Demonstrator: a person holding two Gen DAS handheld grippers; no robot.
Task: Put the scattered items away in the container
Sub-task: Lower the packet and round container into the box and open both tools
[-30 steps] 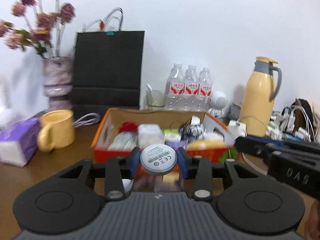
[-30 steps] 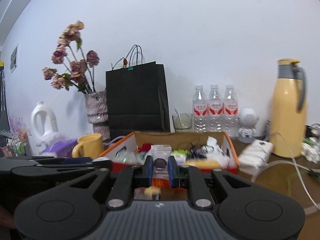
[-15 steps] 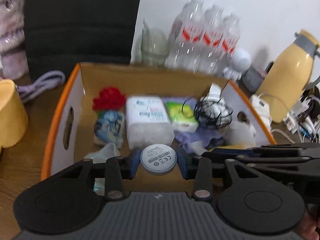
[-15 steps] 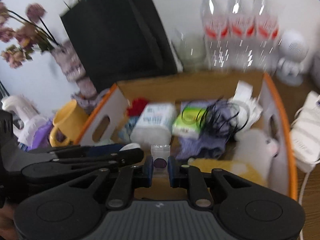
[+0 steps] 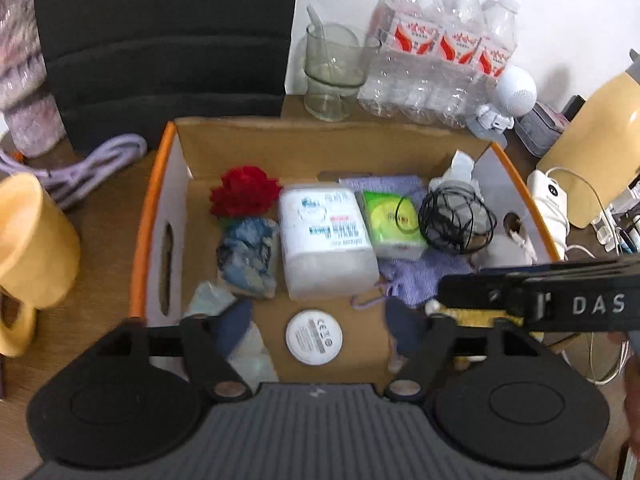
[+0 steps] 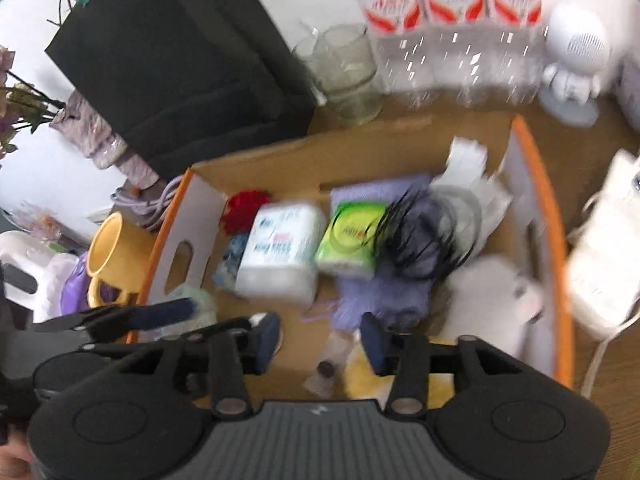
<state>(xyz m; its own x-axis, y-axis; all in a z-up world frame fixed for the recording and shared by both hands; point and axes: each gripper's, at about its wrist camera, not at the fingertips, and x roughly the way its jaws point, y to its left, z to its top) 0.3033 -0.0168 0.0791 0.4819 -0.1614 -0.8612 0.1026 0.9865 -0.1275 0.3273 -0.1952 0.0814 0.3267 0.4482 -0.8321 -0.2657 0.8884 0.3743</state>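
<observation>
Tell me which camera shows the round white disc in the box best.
The left wrist view: the round white disc lies sharp and whole on the cardboard box floor, label up. The right wrist view shows only a blurred sliver of it behind a tool finger.

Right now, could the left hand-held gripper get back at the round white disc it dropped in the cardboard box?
Probably yes. The round white disc lies flat on bare box floor, directly between the left hand-held gripper's open fingers, with nothing covering it.

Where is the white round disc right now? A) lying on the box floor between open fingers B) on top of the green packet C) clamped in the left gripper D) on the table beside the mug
A: the white disc lies loose on the floor of the box, with the left gripper open, fingers clear either side.
</observation>
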